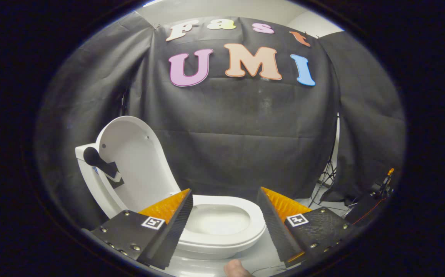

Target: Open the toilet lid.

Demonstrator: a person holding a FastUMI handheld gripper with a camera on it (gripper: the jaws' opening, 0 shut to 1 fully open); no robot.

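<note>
Far left: white plastic cistern carrying a black round-headed handle on its front. Beside it: white oval plastic toilet lid, raised upright and leaning back toward the cistern, underside facing forward. Bottom centre: two-finger gripper, spread wide and clasping nothing, each finger bearing a small square black-and-white marker tag, pattern too small to read. Between and just beyond the fingers: white oval toilet seat, lowered on the white ceramic bowl. Below the fingers: a fingertip of the person. Far right, near the floor: dark stand with cables, details unclear.
</note>
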